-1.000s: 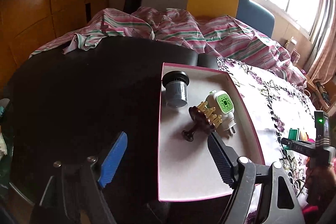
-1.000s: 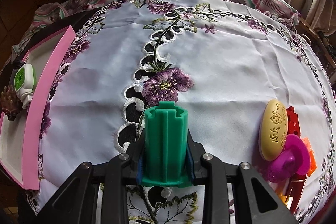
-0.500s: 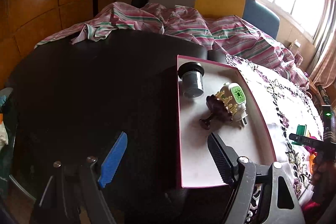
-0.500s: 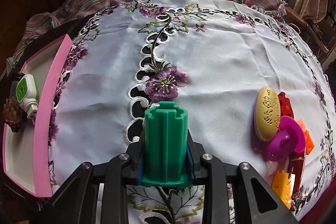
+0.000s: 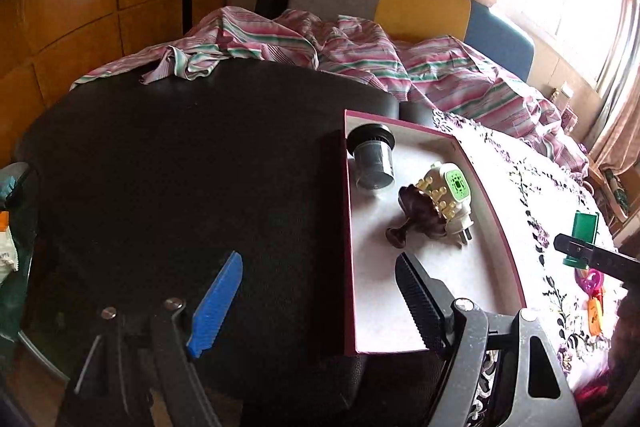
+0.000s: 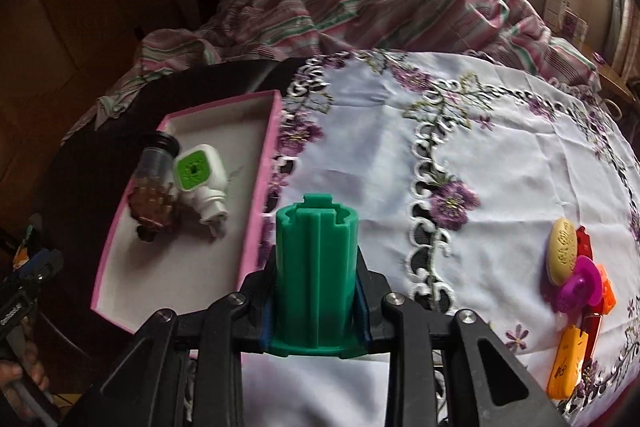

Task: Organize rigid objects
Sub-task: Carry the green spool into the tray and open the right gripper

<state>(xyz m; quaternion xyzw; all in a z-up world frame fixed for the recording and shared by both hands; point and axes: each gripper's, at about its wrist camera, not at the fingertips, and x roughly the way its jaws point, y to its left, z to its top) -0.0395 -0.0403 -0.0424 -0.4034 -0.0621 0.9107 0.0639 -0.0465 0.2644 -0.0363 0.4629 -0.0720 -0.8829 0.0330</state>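
My right gripper (image 6: 317,279) is shut on a green ribbed plastic cylinder (image 6: 316,267), held above the embroidered white tablecloth (image 6: 500,155) just right of the pink-rimmed tray (image 6: 256,211). The left wrist view shows the same green cylinder (image 5: 582,237) in the air at far right. The tray (image 5: 404,319) holds a dark jar (image 5: 374,163), a white and green plug-in device (image 5: 452,191) and a brown massager with yellow knobs (image 5: 424,215). My left gripper (image 5: 320,303) hangs open and empty over the dark tabletop, its right finger above the tray's near end.
On the cloth at right lie a yellow oval piece (image 6: 562,251), a magenta piece (image 6: 578,287), and red and orange pieces (image 6: 568,363). A striped sheet (image 5: 360,47) is bunched behind the table. The dark tabletop (image 5: 160,167) spreads left of the tray.
My right gripper rose and swung left with the green cylinder, bringing the tray into fuller view. The left gripper shifted slightly at first, then stayed put.
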